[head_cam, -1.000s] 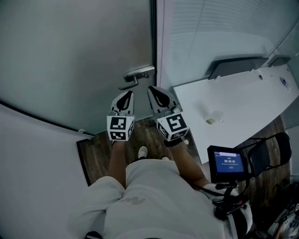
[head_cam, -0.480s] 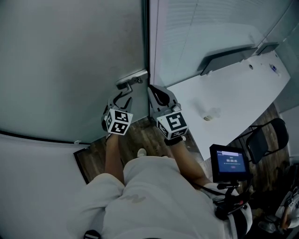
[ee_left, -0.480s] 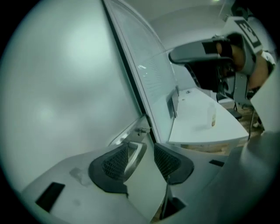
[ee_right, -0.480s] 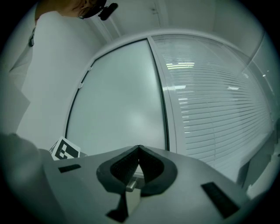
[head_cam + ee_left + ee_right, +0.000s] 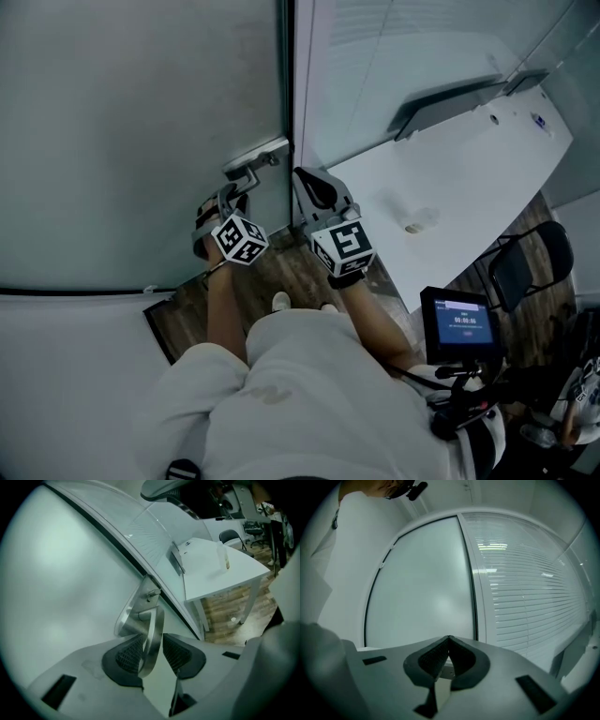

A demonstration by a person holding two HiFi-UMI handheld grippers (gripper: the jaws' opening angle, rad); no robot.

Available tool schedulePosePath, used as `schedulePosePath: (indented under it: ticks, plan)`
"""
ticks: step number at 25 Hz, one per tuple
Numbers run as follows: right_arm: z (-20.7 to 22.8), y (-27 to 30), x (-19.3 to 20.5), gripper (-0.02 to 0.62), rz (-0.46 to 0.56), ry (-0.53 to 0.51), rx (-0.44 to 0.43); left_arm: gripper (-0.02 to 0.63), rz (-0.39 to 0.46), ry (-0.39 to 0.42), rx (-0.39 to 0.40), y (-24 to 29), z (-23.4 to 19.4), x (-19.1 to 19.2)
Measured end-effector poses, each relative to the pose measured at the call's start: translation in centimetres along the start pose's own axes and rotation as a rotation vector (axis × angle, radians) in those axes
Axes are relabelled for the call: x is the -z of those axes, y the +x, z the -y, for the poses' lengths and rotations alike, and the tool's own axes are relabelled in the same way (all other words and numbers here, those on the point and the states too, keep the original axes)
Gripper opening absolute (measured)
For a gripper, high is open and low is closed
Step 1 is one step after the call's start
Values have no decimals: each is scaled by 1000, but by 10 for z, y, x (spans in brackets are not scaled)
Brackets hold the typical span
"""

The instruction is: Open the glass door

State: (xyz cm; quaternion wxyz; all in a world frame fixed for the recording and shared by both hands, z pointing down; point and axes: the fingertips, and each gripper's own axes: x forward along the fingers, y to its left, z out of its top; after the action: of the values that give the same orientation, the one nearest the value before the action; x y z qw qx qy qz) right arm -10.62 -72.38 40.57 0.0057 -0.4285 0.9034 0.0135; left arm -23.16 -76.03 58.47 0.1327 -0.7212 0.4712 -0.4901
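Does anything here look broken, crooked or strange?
Nothing stands out. The door handle looks intact on the glass door, between the open jaws of the left gripper; the right gripper is shut and empty.

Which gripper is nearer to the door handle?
Left. The left gripper has the door handle between its open jaws; the right gripper, shut, is apart, to its right.

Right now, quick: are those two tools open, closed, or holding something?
Left tool: open, with the door handle between its jaws, not clamped.
Right tool: closed, holding nothing.
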Motion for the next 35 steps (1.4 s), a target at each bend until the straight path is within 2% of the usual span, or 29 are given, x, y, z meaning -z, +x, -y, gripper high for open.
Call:
schedulePosePath:
  ticks: [1, 3, 13, 19, 24, 26, 35]
  plan:
    - [1, -1, 2, 3, -2, 0, 2, 125, -3, 7, -7, 1, 1, 0]
    - [3, -6, 7, 3, -4, 0, 5, 117, -5, 14, -6, 2, 6, 0]
    - [-2, -8, 24, 3, -52, 17, -10, 114, 82, -34, -12, 3, 6, -7]
    - [-4, -10, 38, 3, -91, 24, -14, 114, 144, -140, -5, 14, 2, -3]
    - [3, -6, 43, 3, -123, 33, 12, 115, 220, -269, 36, 28, -6, 5]
    - [6, -9, 49, 2, -132, 37, 21, 115, 238, -298, 43, 32, -4, 9]
    - [20, -36, 57, 3, -111, 32, 45, 115, 193, -310, 31, 38, 13, 17]
